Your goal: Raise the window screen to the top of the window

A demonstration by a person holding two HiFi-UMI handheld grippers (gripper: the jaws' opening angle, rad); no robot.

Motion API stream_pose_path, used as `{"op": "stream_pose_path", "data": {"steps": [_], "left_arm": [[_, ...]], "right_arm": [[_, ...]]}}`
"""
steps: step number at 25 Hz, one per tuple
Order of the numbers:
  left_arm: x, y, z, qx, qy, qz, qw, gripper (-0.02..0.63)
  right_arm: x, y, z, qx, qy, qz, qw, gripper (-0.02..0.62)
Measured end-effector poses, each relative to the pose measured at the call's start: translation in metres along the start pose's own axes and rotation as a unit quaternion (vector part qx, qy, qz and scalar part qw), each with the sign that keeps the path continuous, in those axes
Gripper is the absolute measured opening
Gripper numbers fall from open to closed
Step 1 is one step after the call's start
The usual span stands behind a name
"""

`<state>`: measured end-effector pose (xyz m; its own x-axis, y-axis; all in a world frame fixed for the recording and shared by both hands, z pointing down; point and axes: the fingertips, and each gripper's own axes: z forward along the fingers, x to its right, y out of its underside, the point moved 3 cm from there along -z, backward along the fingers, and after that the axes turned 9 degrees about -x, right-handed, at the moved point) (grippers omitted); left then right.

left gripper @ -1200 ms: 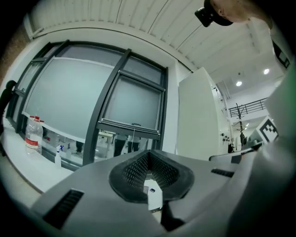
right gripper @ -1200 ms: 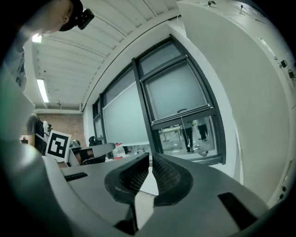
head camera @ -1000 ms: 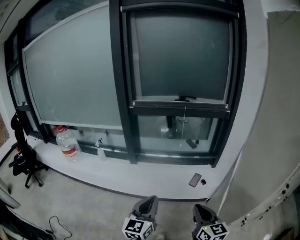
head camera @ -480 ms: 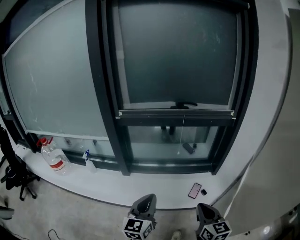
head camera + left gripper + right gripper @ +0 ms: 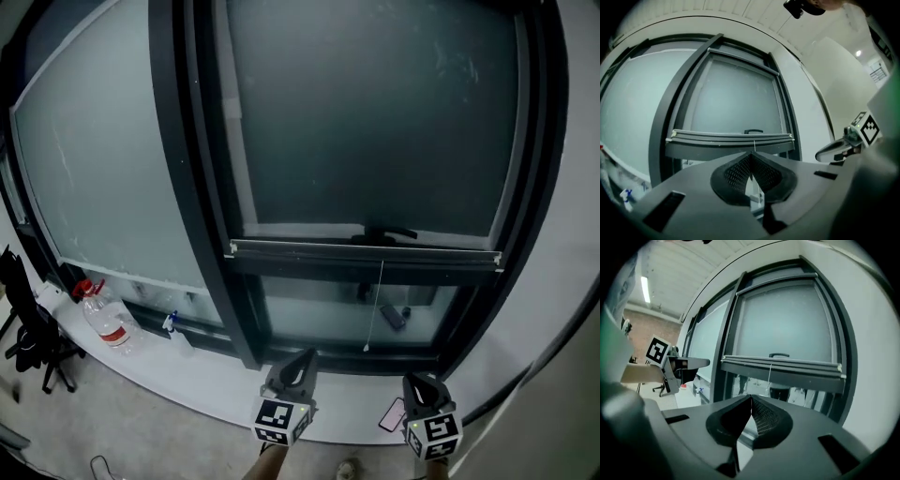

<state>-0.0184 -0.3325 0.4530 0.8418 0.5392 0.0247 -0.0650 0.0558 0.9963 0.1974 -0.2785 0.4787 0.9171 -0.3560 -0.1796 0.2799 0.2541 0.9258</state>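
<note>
Since the right tool point(image 5: 418, 382) overlaps it, the phone point(image 5: 390, 413) is half-hidden.

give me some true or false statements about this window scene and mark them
1. The left gripper and right gripper are both shut and empty. True.
2. The screen is fully raised. False: its bar sits low in the window, with clear glass only below it.
3. The right gripper holds the cord. False: the cord hangs free from the bar.
4. A bottle stands on the sill at the left. True.
</note>
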Motion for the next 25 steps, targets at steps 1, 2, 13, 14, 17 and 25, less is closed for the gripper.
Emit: {"op": "stream_pose_path", "data": {"steps": [1, 2, 13, 14, 17, 25], "left_arm": [[-0.003, -0.011, 0.021, 0.009, 0.001, 0.017, 0.9998, 0.0], [-0.007, -0.021, 0.041, 0.018, 0.0, 0.031, 0.9993, 0.0], [-0.049, -0.051, 0.18, -0.097, -0.02, 0.366, 0.9254, 0.019], [-0.052, -0.057, 0.188, -0.103, -0.016, 0.401, 0.9099, 0.029], [-0.063, -0.066, 0.207, -0.127, -0.003, 0.476, 0.8703, 0.057], [-0.092, -0.06, 0.218, -0.215, 0.024, 0.572, 0.7914, 0.087]], "right_arm": [[0.019, -0.013, 0.013, 0.005, 0.006, -0.018, 1.0, 0.006], [0.036, -0.025, 0.026, 0.01, 0.011, -0.035, 0.999, 0.006], [0.102, -0.114, 0.145, 0.002, 0.009, -0.349, 0.937, 0.098], [0.109, -0.117, 0.155, -0.017, 0.013, -0.374, 0.927, 0.098], [0.132, -0.129, 0.174, -0.069, 0.034, -0.434, 0.898, 0.097], [0.16, -0.128, 0.193, -0.16, 0.02, -0.489, 0.857, 0.08]]}}
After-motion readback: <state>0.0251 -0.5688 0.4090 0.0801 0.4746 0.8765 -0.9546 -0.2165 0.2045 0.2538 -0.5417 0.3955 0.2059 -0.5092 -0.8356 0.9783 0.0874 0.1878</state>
